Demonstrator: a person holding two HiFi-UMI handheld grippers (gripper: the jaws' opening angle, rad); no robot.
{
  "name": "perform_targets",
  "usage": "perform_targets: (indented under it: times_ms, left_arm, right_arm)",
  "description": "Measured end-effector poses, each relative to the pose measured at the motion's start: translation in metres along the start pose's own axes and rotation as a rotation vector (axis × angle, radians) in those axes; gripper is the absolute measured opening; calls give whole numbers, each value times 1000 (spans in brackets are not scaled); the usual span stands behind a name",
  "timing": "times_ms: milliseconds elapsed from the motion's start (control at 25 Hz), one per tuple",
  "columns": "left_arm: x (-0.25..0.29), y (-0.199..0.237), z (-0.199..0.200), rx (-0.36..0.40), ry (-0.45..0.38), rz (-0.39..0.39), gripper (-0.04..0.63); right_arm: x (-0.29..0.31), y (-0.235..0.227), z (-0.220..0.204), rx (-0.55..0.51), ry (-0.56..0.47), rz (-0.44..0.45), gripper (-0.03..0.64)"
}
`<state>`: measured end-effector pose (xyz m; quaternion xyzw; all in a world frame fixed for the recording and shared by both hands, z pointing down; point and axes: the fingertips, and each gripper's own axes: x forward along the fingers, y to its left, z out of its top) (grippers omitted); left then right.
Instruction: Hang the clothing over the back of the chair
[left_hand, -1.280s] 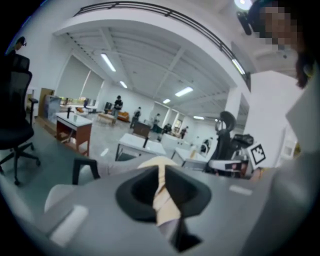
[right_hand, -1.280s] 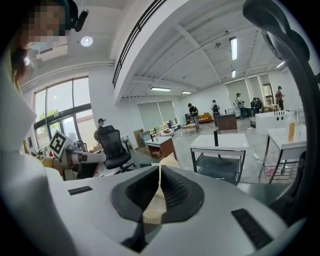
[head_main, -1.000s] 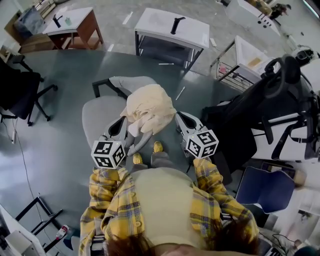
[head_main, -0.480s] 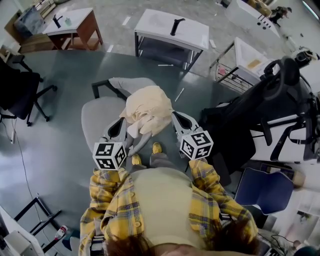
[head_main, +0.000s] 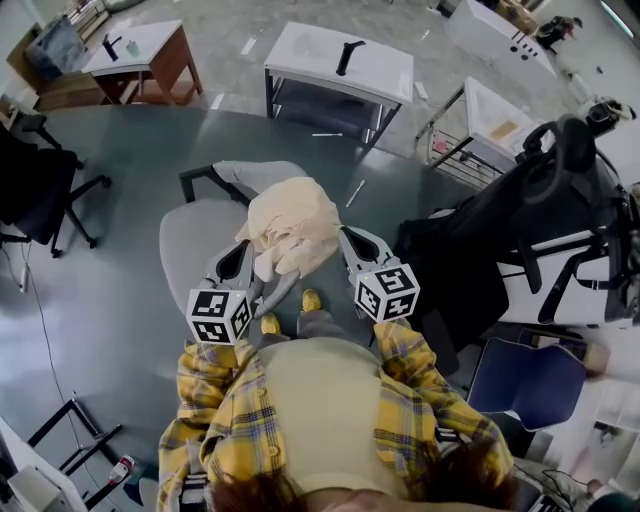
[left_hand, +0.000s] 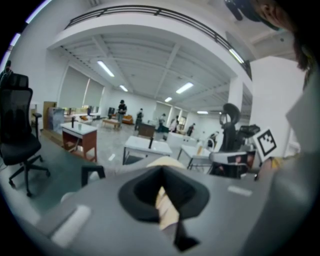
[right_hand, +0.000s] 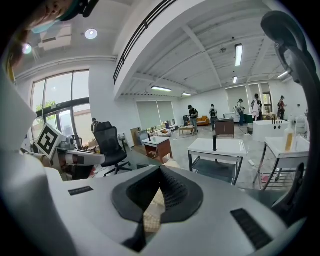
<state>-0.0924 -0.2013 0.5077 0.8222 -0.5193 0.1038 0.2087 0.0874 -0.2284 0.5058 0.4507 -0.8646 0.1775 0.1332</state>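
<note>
The clothing (head_main: 292, 212) is clamped in left claw (head_main: 252, 264) and right claw (head_main: 340, 238); it should be spread wide, then draped evenly over the chair (head_main: 193, 238) back.

I see my left gripper (head_main: 250, 258) and right gripper (head_main: 341, 236) holding a crumpled cream fabric garment (head_main: 290, 212) from either side, above a grey padded office chair (head_main: 190, 240) on the dark floor (head_main: 120, 150). A white rectangular table (head_main: 385, 70) stands well beyond.
</note>
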Motion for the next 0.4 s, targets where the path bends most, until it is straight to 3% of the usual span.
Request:
perform_targets:
  times_ms: [400]
  left_arm:
    - [15,-10,-6,49,45,-42,6]
  right_arm:
    - [8,-3,-2,1,12,6,14]
